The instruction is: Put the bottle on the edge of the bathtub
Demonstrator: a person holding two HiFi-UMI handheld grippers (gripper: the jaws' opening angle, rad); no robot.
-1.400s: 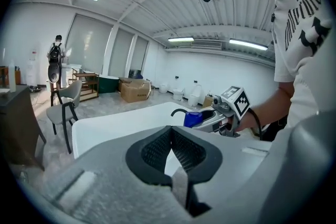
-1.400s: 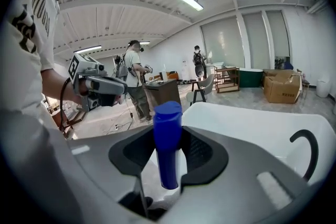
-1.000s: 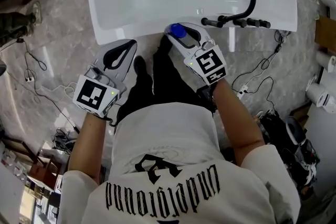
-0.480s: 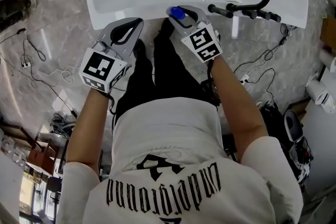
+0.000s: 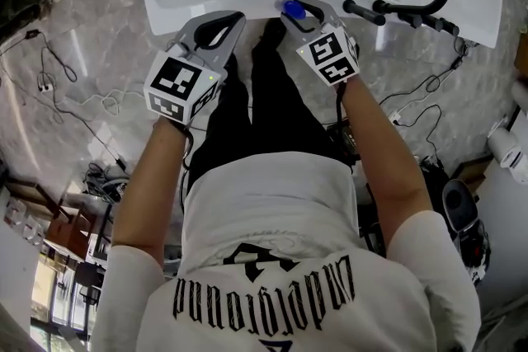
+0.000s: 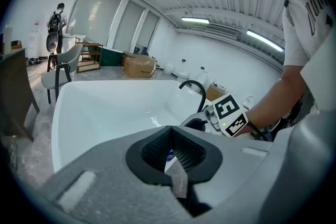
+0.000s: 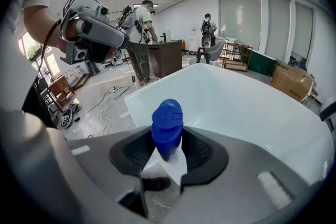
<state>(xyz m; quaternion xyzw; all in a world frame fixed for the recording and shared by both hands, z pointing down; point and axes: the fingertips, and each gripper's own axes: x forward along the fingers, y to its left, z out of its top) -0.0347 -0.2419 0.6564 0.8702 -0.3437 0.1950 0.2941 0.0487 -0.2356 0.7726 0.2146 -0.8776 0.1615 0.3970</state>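
shirt (image 5: 272, 210): white, black lettering | trousers (image 5: 264, 107): black | left gripper (image 5: 233, 16), right gripper (image 5: 304, 6): grey

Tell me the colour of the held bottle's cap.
Blue: the cap on the bottle shows best in the right gripper view.

Cables (image 5: 87, 126) lie on the marble floor (image 5: 99, 21).
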